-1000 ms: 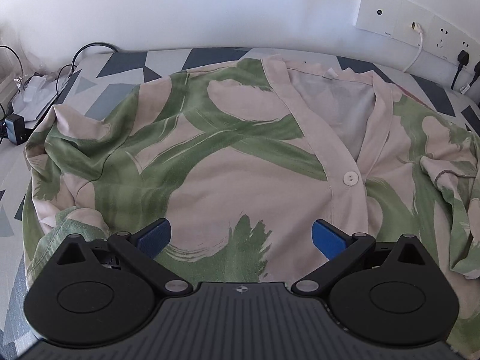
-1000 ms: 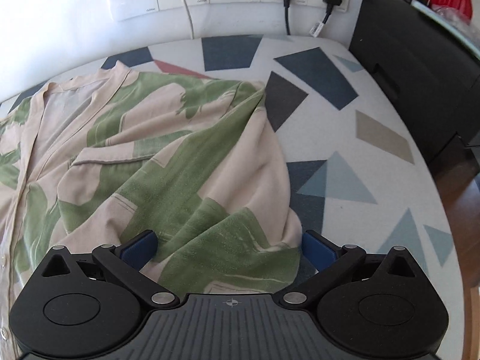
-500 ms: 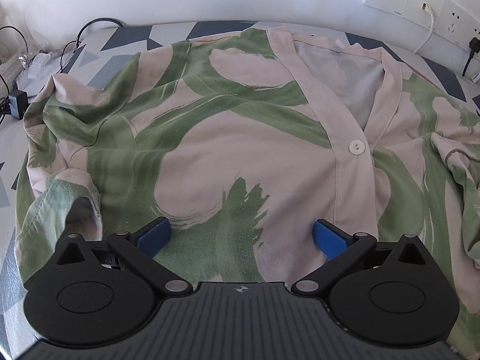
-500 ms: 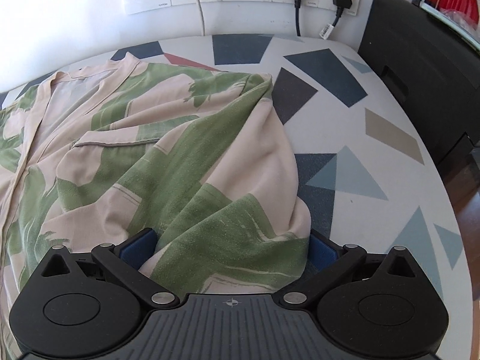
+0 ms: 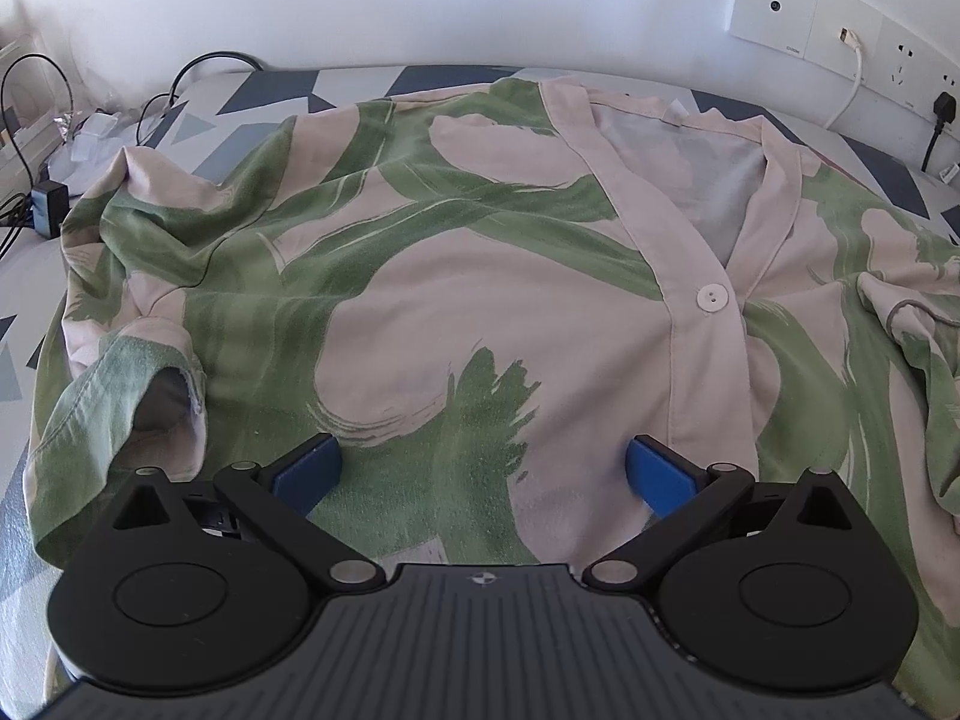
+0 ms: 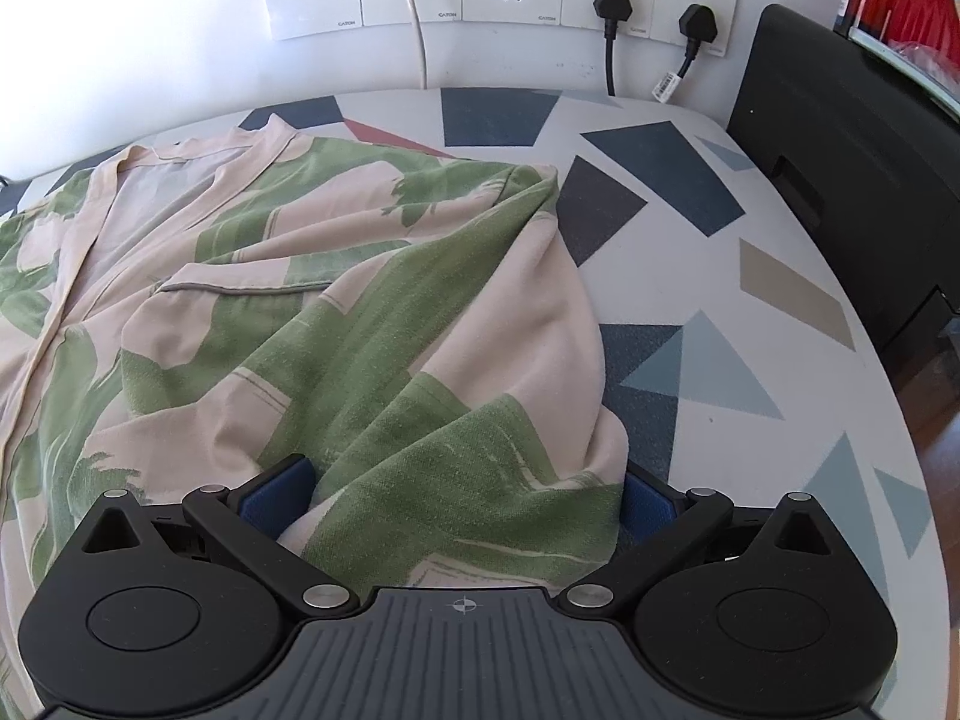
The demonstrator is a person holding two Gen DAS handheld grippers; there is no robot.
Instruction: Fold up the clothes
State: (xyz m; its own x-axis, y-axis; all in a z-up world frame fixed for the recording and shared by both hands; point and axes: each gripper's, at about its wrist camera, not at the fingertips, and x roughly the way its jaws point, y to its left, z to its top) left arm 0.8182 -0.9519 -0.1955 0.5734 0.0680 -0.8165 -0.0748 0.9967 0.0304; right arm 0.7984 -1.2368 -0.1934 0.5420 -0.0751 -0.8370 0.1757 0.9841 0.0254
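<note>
Left wrist view first: my left tongs (image 5: 483, 471) are wide apart over the bottom part of the shirt (image 5: 480, 276), and I cannot tell if the blue pads (image 5: 306, 471) touch the cloth. They hold nothing. Since a second ago these tongs have slid forward, so the shirt now fills more of the view and the wall plugs (image 5: 840, 42) sit higher up. The shirt lies spread on the bed (image 5: 258, 96), ahead of the tongs, with its white button (image 5: 712, 299) ahead and to the right. A rumpled sleeve (image 5: 126, 384) sits to the left of the tongs. I think no fold has started on this side.

Right wrist view next: my right tongs (image 6: 462, 495) are apart too, and a bunched sleeve (image 6: 468, 474) now lies between the pads. A second ago the cloth only reached up to them. I think I am set to close on this sleeve and fold it across to the left.

To the right of these tongs the bed cover (image 6: 750, 312) is bare, with room to swing. Farther right is a black box (image 6: 852, 138), so I would keep away from that side.
</note>
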